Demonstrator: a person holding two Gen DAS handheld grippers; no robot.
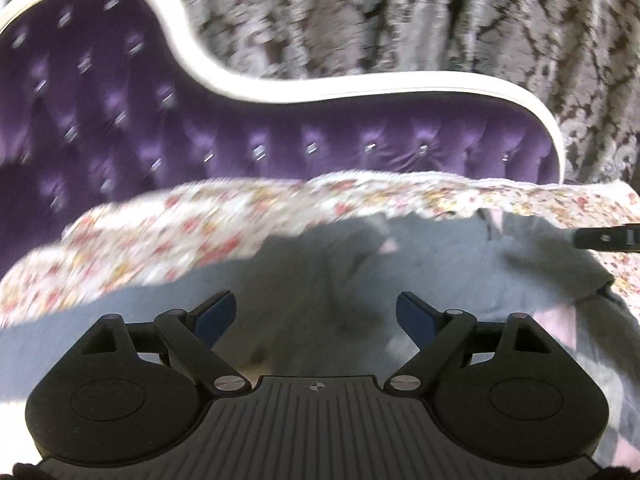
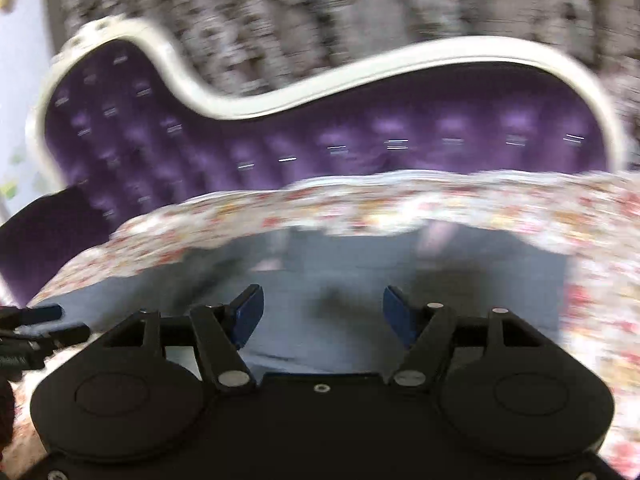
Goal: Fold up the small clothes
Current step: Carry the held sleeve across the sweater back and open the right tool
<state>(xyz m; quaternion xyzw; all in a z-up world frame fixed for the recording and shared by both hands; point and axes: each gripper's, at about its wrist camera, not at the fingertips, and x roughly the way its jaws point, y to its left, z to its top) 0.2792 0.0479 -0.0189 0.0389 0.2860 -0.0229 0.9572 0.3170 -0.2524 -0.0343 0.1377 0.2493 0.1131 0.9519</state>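
Note:
A grey small garment (image 1: 320, 264) with pink parts lies spread on a floral cloth (image 1: 200, 232) over the seat of a purple sofa. My left gripper (image 1: 316, 316) is open and empty just above the garment's near part. In the right wrist view the same grey garment (image 2: 360, 268) lies flat below my right gripper (image 2: 323, 312), which is open and empty. The right gripper's tip shows at the right edge of the left wrist view (image 1: 608, 237). The left gripper shows at the left edge of the right wrist view (image 2: 36, 328). Both views are motion-blurred.
The purple tufted sofa back (image 1: 280, 144) with a white curved frame (image 1: 360, 94) rises behind the seat. A patterned grey-brown curtain (image 1: 400, 20) hangs behind it. A purple cushion or armrest (image 2: 44, 232) sits at the left.

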